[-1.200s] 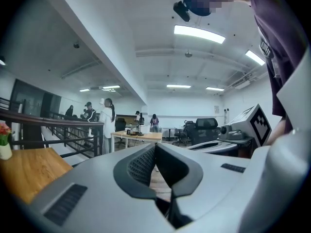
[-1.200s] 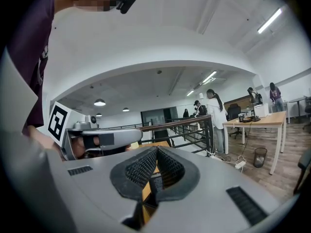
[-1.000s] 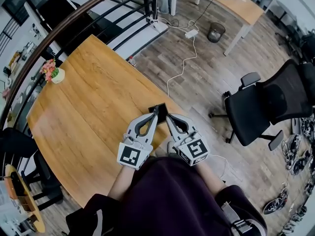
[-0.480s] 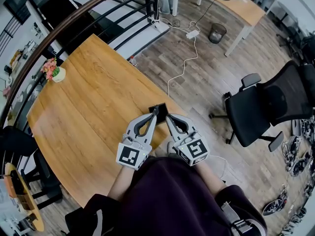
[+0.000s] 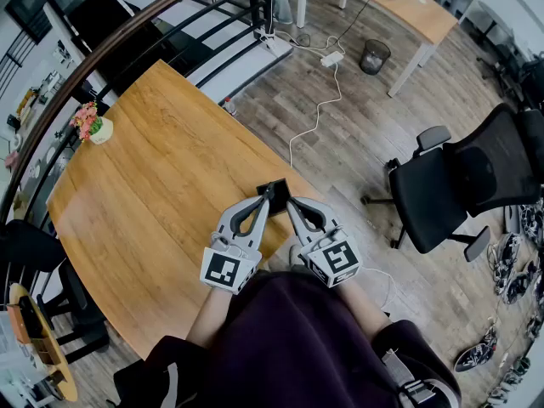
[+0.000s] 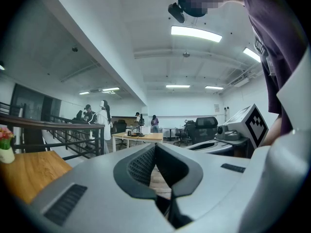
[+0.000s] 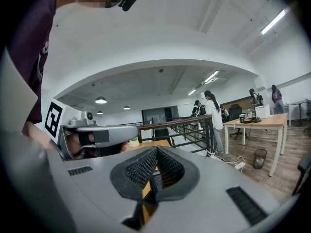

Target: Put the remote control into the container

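A small flat black object (image 5: 275,192) lies at the near right edge of the wooden table (image 5: 153,185); whether it is the remote or the container cannot be told. My left gripper (image 5: 269,197) points at it from the near side, jaws closed tip to tip, its tip touching or just over the object's near edge. My right gripper (image 5: 290,203) sits just to the right, jaws likewise together with nothing between them. In the left gripper view the left gripper's (image 6: 155,147) pads meet. In the right gripper view the right gripper's (image 7: 156,150) pads meet, with a dark object (image 7: 155,179) showing below them.
A small pot of flowers (image 5: 93,126) stands at the table's far left corner. A curved railing (image 5: 127,32) runs behind the table. On the floor to the right are a black office chair (image 5: 463,185), a white cable (image 5: 319,100) and a bin (image 5: 372,55).
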Motion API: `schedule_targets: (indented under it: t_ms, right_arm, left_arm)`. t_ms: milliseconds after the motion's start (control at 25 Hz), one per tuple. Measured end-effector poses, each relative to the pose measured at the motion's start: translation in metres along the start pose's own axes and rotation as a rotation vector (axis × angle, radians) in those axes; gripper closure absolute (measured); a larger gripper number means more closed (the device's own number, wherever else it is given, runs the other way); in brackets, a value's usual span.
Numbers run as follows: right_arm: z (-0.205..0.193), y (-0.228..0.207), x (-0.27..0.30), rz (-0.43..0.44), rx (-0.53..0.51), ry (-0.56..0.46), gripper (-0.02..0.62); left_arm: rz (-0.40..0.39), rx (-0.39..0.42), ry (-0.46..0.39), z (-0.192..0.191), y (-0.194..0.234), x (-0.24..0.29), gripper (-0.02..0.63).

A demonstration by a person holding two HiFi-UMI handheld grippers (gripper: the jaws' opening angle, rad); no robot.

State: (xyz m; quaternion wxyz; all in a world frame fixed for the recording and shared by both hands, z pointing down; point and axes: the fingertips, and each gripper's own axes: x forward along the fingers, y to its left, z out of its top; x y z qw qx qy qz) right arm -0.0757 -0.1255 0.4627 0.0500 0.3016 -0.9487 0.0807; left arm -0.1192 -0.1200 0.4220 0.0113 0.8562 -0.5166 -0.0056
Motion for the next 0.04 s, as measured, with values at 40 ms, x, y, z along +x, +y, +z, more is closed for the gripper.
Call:
schedule_targets:
  t_ms: [40]
  right_arm:
    - [-0.0008,0.0,-0.0003,0.0,0.0,0.001,0.577]
  left_arm:
    - [0.001,0.0,0.001,-0.0006,0.0,-0.0003,0.594]
